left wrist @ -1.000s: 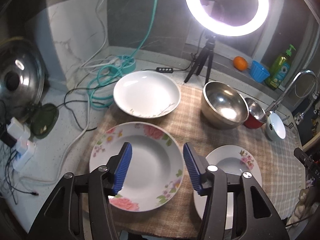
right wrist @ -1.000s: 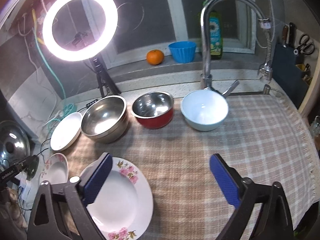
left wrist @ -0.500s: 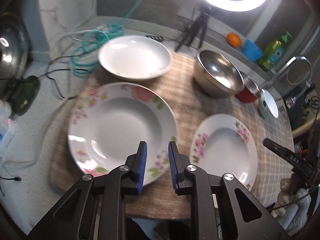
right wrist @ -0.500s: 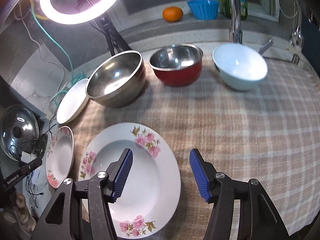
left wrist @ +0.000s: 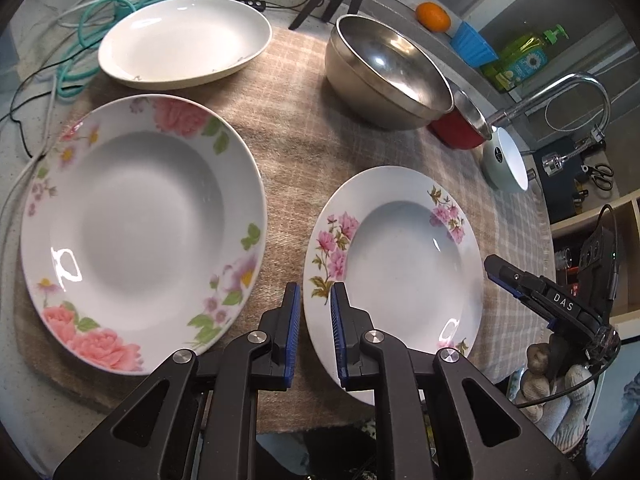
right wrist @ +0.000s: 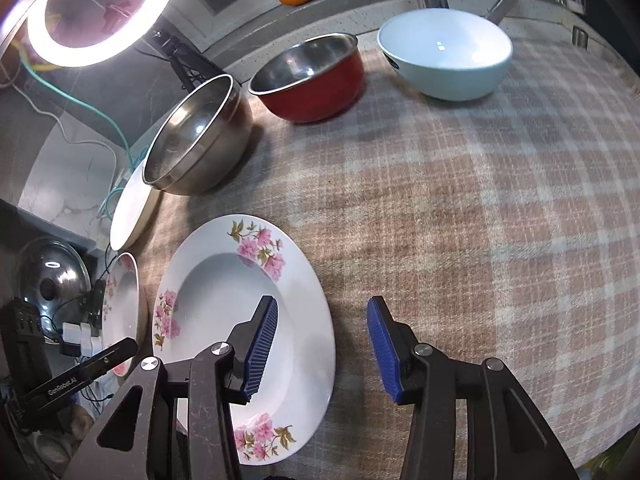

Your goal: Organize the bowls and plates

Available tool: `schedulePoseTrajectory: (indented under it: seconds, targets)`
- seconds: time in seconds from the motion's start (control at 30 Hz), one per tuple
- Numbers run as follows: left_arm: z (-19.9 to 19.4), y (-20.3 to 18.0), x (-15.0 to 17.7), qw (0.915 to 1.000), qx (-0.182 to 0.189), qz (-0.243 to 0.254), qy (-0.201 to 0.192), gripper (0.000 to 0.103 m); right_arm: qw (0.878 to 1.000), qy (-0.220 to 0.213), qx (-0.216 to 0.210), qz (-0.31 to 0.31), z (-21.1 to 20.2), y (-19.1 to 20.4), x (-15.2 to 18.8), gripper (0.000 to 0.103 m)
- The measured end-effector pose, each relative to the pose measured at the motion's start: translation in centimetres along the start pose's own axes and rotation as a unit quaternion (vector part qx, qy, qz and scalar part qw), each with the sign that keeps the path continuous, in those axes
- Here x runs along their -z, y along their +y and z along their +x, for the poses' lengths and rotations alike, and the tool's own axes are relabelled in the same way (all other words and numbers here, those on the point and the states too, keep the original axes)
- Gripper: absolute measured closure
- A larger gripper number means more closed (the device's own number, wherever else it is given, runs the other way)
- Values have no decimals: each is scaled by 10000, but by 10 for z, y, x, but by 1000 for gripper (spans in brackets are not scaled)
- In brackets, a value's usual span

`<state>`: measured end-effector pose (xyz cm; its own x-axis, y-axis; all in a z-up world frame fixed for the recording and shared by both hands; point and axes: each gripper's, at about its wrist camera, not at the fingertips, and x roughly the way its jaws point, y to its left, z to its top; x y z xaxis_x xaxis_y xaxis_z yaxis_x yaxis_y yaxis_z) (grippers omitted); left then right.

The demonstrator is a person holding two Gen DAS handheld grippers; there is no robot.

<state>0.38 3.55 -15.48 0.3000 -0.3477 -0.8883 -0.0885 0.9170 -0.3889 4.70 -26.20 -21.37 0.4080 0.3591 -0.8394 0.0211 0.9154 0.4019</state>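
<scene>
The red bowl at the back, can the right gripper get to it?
Probably yes. Between the right gripper and the red bowl lies only bare checked cloth; the pink-flowered plate sits low beneath its closing jaws.

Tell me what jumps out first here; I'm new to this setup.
The small floral plate on the plaid cloth, with both grippers closing at its edges: left gripper at one rim, right gripper straddling the other. Beyond it, a steel bowl, red bowl and pale blue bowl stand in a row.
</scene>
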Motion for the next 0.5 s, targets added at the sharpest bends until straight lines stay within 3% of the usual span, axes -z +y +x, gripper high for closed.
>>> schedulePoseTrajectory:
  seconds: [0.5]
  targets:
    - [20, 4, -8, 9995, -53, -75, 295, 90, 9994, 235, -167, 190, 15, -8, -3, 64]
